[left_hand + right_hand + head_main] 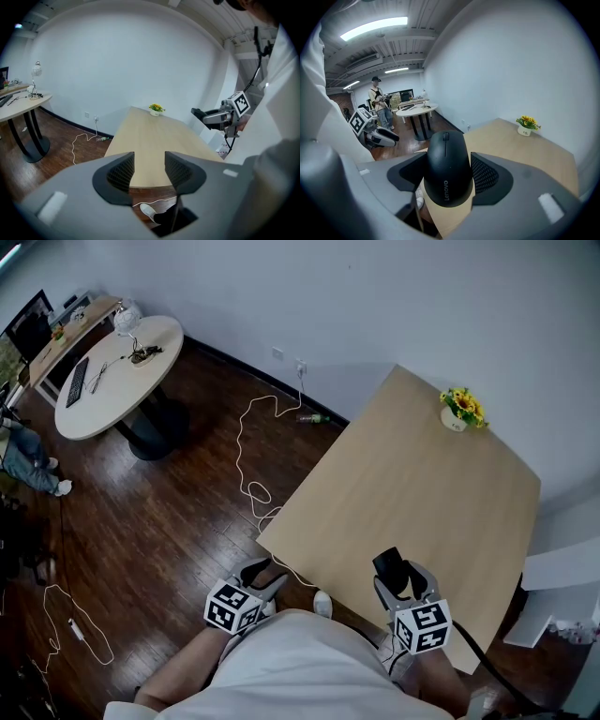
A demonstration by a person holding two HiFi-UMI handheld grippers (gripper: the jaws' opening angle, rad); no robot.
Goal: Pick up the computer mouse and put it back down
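Note:
The black computer mouse (446,168) sits clamped between the pads of my right gripper (447,177), held in the air above the near edge of the light wooden table (412,474). From the head view the mouse (388,564) shows as a dark shape at the tip of the right gripper (397,570). My left gripper (258,570) hangs off the table's near left corner, over the floor. Its jaws (149,171) stand apart with nothing between them. The left gripper view also catches the right gripper (208,115) with the mouse (197,112) at its tip.
A small pot of yellow flowers (459,409) stands at the table's far corner. A white cable (248,456) snakes over the dark wood floor to a wall socket. A round white table (112,371) stands at far left, and a person (377,105) stands near it.

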